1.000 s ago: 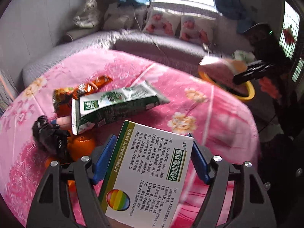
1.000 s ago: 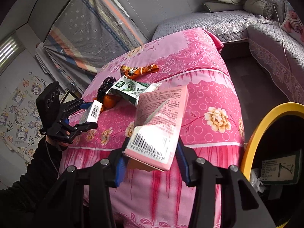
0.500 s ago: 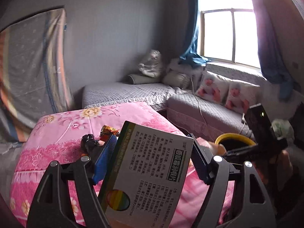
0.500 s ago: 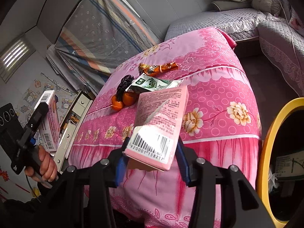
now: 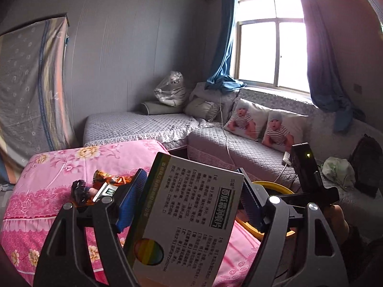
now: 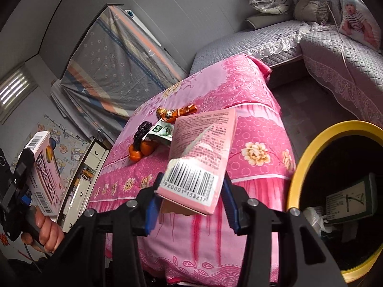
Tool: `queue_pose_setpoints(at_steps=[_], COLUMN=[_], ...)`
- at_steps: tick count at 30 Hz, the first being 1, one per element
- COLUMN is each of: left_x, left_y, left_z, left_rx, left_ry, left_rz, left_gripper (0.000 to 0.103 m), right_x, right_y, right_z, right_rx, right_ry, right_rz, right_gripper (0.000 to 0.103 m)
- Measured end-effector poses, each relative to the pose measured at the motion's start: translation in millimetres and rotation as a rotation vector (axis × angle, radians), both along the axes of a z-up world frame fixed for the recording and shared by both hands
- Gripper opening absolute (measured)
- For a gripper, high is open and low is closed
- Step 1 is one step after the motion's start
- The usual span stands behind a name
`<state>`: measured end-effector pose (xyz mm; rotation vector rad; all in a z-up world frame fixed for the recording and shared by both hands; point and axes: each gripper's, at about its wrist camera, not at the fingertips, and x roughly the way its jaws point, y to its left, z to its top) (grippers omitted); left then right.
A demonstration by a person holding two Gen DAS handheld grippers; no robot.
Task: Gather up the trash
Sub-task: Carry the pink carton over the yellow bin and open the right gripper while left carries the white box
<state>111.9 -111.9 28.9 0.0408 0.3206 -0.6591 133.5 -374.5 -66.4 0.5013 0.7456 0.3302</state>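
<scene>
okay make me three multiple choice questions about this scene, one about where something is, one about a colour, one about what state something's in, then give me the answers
1. Where is the orange snack wrapper?
A. On the pink tablecloth
B. Inside the bin
C. On the grey sofa

2. What colour is the rim of the bin?
A. Blue
B. Yellow
C. Green

3. What is the right gripper doing?
A. Hanging open with nothing in it
B. Shut on a pink box
C. Shut on a tangerine

Answers:
1. A, the wrapper lies on the cloth-covered table beside the green packet and the tangerines.
2. B, a yellow ring circles the dark inside of the bin.
3. B, the box with the barcode sits clamped between the blue pads, while the left gripper holds a white box.
</scene>
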Motion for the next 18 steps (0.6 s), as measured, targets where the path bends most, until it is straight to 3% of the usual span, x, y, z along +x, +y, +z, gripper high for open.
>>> queue_pose_setpoints(at_steps=[9, 18], left_x=[-10, -11], left_y=[-33, -65], left_z=[1, 0], left_rx=[0.025, 0.057], left_ry=[-0.028, -0.035], left_rz=[-0.078, -0.138], left_gripper=[0.071, 0.071], right_x=[-20, -29], right_y=[-63, -105], right_z=[-10, -40], right_rx=[-0.05, -0.126], right_ry=[-0.002, 0.048], right_rz=[-0.234, -0.419], right_gripper=[0.043, 0.043])
